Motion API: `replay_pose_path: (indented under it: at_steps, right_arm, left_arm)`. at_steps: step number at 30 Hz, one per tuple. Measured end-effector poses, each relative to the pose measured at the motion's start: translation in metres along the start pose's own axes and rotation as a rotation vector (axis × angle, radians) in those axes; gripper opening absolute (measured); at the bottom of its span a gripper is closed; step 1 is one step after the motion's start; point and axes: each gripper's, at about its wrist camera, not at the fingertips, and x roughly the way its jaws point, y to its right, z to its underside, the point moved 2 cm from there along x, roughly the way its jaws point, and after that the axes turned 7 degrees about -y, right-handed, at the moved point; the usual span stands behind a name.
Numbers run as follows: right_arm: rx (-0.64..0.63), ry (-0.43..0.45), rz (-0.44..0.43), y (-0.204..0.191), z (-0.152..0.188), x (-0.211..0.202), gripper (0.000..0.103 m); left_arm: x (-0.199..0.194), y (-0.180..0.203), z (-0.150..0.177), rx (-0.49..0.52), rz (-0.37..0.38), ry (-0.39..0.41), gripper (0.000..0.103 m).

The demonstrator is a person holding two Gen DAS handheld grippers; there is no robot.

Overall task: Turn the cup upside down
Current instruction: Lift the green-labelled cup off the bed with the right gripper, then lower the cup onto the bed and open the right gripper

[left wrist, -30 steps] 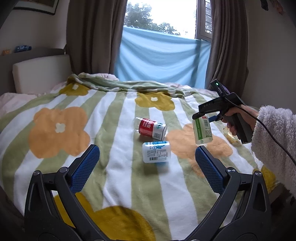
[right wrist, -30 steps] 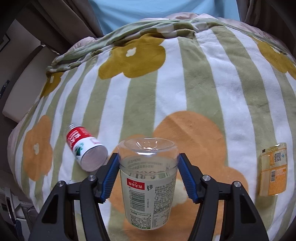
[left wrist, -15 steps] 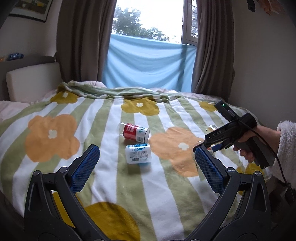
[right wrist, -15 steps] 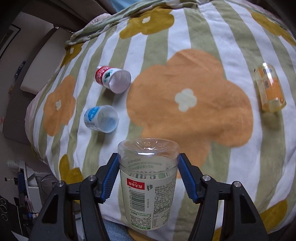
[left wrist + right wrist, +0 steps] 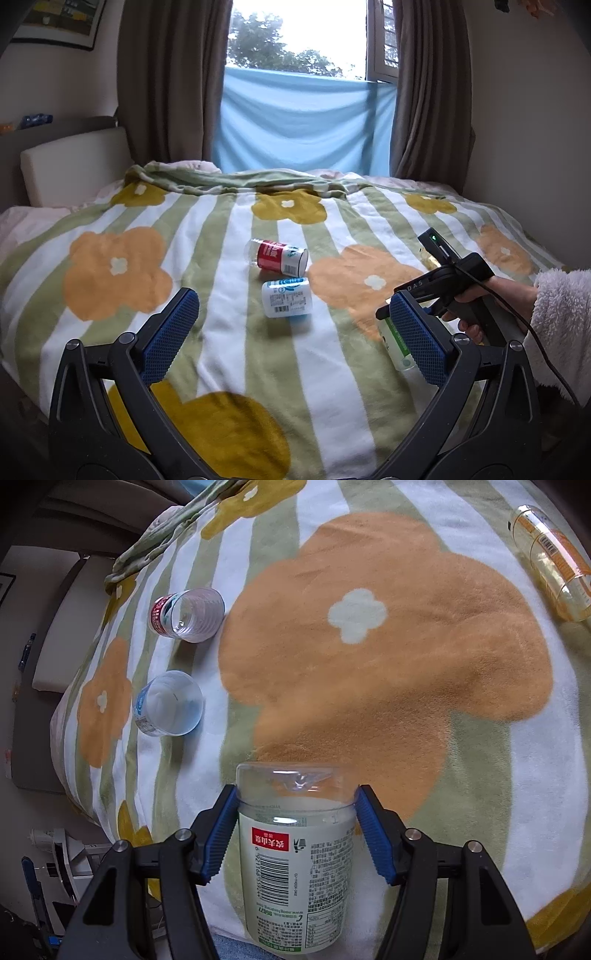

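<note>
The right gripper [image 5: 296,830] is clamping the clear plastic cup with a green-and-white label [image 5: 295,864] above the striped flowered blanket [image 5: 369,646], its closed base facing the camera. The left gripper [image 5: 291,332] is hanging wide open, holding nothing.

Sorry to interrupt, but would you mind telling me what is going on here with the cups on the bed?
A person is working over a flowered blanket with a handheld claw in each hand. The right claw is shut on a clear cup with a green label, held above the blanket near its front edge. The left claw is open and holds nothing. A red-labelled cup, a blue-labelled cup and an orange-labelled one lie on their sides on the blanket.
</note>
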Motion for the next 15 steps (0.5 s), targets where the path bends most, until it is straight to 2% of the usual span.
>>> replay_pose_path:
  at_steps: [1,2,3,5,11,15]
  right_arm:
    - [0.005,-0.001,0.002,0.001,0.001,0.001,0.062]
    - [0.009,-0.002,0.007,0.002,0.001,0.002,0.069]
    - [0.014,0.001,0.013,0.003,0.002,0.003,0.085]
    - [0.022,0.015,0.011,0.005,0.002,0.002,0.099]
    - [-0.012,0.144,-0.024,0.011,0.013,-0.024,0.101]
    - [-0.132,0.280,0.007,0.009,0.032,-0.061,0.101]
  left_arm:
    - [0.001,0.001,0.000,0.001,-0.003,-0.002,0.103]
    - [0.002,0.001,-0.001,0.002,-0.006,-0.006,0.103]
    - [0.003,0.002,-0.001,0.002,-0.009,-0.011,0.103]
    - [0.006,0.003,-0.001,0.000,-0.021,-0.024,0.103]
    - [0.013,0.005,0.000,-0.010,-0.033,-0.068,0.103]
    - [0.022,0.017,-0.008,0.016,-0.043,-0.110,0.103]
